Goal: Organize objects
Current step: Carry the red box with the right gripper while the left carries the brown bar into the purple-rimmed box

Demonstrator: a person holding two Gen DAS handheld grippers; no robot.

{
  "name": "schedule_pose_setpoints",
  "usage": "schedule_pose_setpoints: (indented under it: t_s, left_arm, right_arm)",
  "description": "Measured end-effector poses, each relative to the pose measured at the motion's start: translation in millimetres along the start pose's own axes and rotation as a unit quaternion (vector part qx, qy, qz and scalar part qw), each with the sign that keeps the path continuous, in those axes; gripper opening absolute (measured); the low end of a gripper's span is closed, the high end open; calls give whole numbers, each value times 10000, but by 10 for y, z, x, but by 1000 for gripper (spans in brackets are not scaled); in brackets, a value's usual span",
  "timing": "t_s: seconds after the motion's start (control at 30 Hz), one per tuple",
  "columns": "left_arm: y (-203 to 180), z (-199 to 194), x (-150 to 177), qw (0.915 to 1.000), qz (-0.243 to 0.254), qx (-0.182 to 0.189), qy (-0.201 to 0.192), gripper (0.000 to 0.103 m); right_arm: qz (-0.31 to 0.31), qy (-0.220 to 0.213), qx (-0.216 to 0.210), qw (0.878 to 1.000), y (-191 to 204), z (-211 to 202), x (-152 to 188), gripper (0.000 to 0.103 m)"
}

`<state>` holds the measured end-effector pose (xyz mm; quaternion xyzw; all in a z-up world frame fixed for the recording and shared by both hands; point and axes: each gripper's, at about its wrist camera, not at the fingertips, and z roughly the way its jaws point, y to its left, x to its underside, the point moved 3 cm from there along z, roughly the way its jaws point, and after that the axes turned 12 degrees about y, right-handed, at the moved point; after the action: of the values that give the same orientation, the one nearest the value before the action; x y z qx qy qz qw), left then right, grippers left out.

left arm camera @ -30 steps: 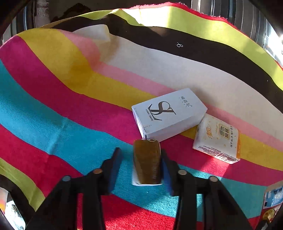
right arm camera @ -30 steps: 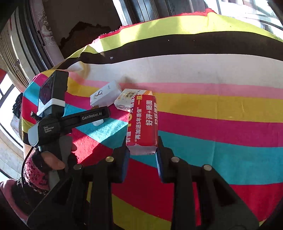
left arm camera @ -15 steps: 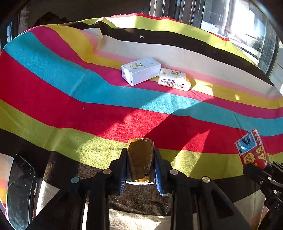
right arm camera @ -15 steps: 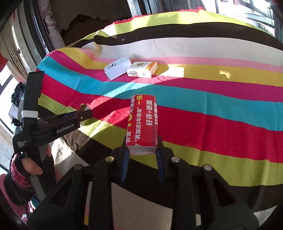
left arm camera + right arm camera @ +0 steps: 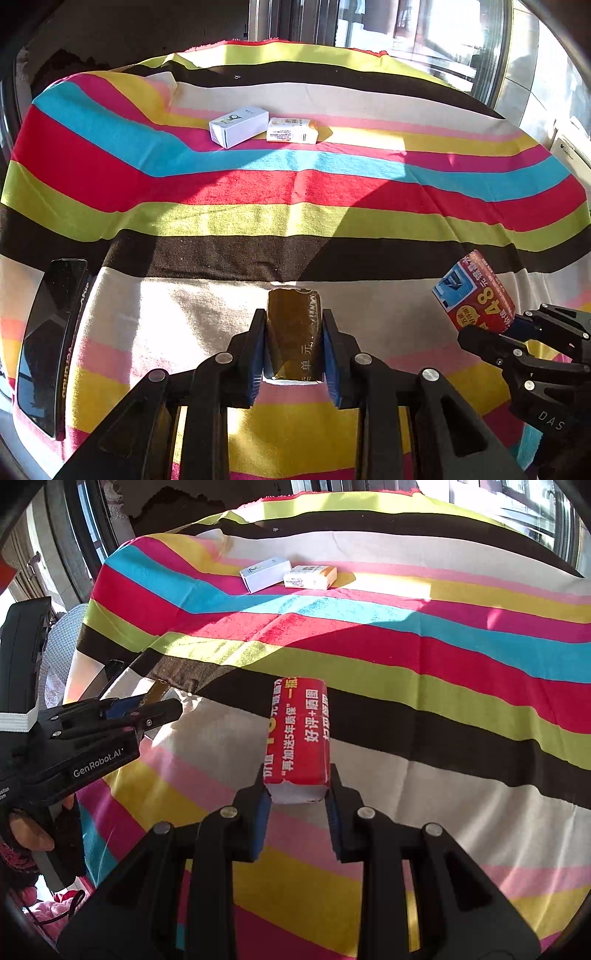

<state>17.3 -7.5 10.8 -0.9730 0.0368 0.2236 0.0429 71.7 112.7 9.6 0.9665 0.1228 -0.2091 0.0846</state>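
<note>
A cloth [image 5: 295,199] in broad bands of red, blue, lime, black, cream, pink and yellow covers the counter, lit by patches of sunlight. A flat black device [image 5: 51,343] lies on its near left edge. Windows [image 5: 424,33] stand behind the far side, bright with daylight.

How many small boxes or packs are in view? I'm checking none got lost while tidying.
4: a white box and a white-orange pack lying side by side far off on the striped cloth, a brown pack in the left gripper, a red pack in the right gripper.
</note>
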Motion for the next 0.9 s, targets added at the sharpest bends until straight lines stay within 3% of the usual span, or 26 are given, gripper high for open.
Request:
schedule_pose_setpoints:
  t_s: [0.5,0.9]
  left_arm:
    - [-576,-496,495,9954,907,285,-124,29]
    - [-1496,-719,728,9756,2030,820,161,29]
  right_arm:
    - [97,-56,218,9997,-14,-595,898,31]
    - [675,-226,492,9963,-397,-1090,1528,31]
